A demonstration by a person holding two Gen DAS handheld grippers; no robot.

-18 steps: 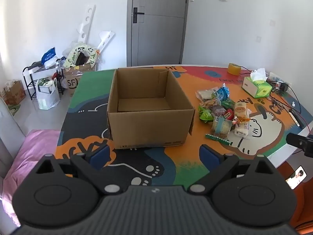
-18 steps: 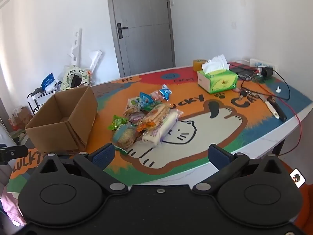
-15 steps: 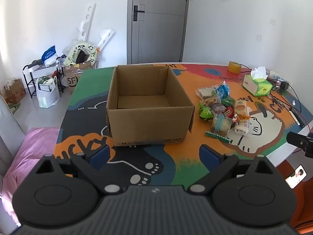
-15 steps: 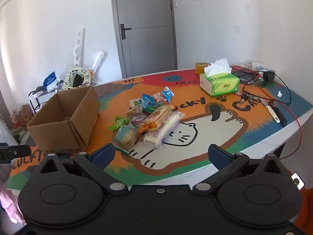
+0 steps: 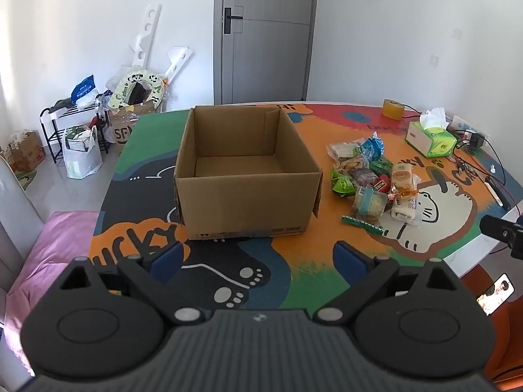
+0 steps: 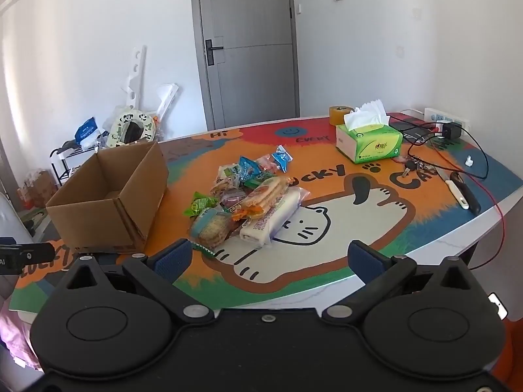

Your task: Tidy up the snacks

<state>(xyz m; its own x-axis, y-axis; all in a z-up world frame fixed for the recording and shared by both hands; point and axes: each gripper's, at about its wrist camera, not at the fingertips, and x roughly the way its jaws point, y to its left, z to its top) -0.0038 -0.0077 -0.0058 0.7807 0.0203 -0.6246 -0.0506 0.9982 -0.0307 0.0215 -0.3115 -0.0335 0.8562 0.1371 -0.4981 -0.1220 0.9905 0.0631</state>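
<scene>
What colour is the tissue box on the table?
The tissue box is bright green and white, clearest in the right wrist view.

A green tissue box (image 6: 369, 142) stands at the far right of the desk (image 6: 359, 281), with white tissue poking from its top. Just behind it sits a roll of brown tape (image 6: 340, 115). To the right, black and red cables (image 6: 470, 163) loop across the desk toward a power strip (image 6: 446, 118) by the wall, and a bunch of keys (image 6: 413, 165) lies near the box. A knife (image 6: 462, 189) with a black handle lies near the right edge. Beyond the desk, a grey door (image 5: 266, 36) is closed, a black rack (image 5: 70, 127) holds bags, and a white bag (image 5: 81, 155) stands on the floor beside it.
</scene>
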